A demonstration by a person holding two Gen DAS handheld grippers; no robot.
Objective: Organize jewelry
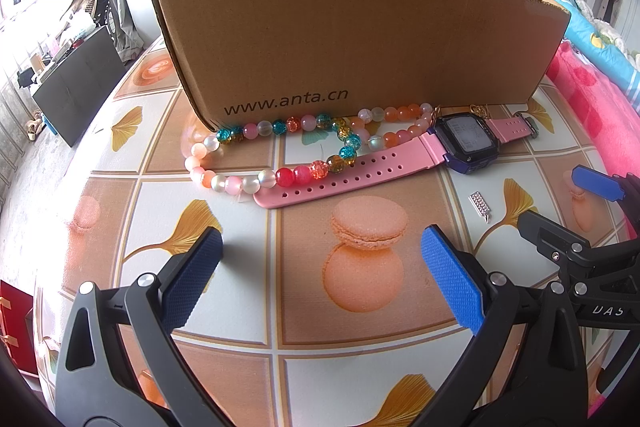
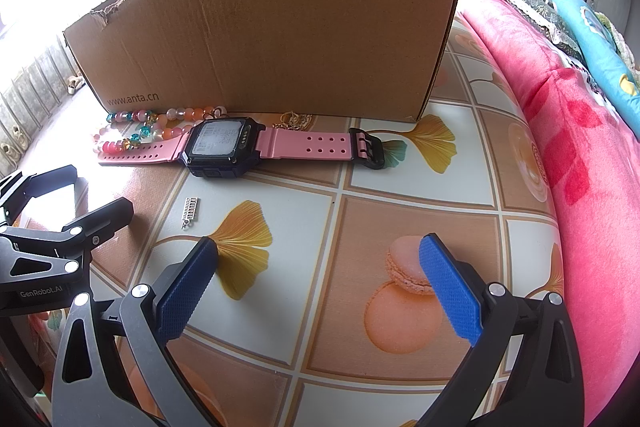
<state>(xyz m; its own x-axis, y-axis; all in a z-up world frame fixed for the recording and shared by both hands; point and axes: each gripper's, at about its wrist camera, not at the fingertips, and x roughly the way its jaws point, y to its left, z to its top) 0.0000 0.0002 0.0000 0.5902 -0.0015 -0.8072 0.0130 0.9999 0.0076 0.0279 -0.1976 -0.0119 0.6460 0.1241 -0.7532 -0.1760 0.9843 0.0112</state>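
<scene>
A pink-strapped watch (image 1: 464,141) (image 2: 222,145) lies flat in front of a torn cardboard box (image 1: 352,39) (image 2: 272,35). A beaded necklace (image 1: 280,151) (image 2: 132,137) of pink, orange and teal beads lies looped to its left, partly over the strap. A small silver charm (image 1: 480,205) (image 2: 191,211) lies nearer me. A thin gold chain (image 2: 294,119) sits at the box's foot. My left gripper (image 1: 320,247) is open and empty above the table, short of the strap. My right gripper (image 2: 320,259) is open and empty, right of the charm.
The table wears a tiled cloth (image 1: 240,367) (image 2: 400,187) with macaron and ginkgo prints. A pink blanket (image 2: 560,131) (image 1: 592,115) borders the right side. A red box (image 1: 16,331) stands at the lower left. The table's left edge drops to the floor.
</scene>
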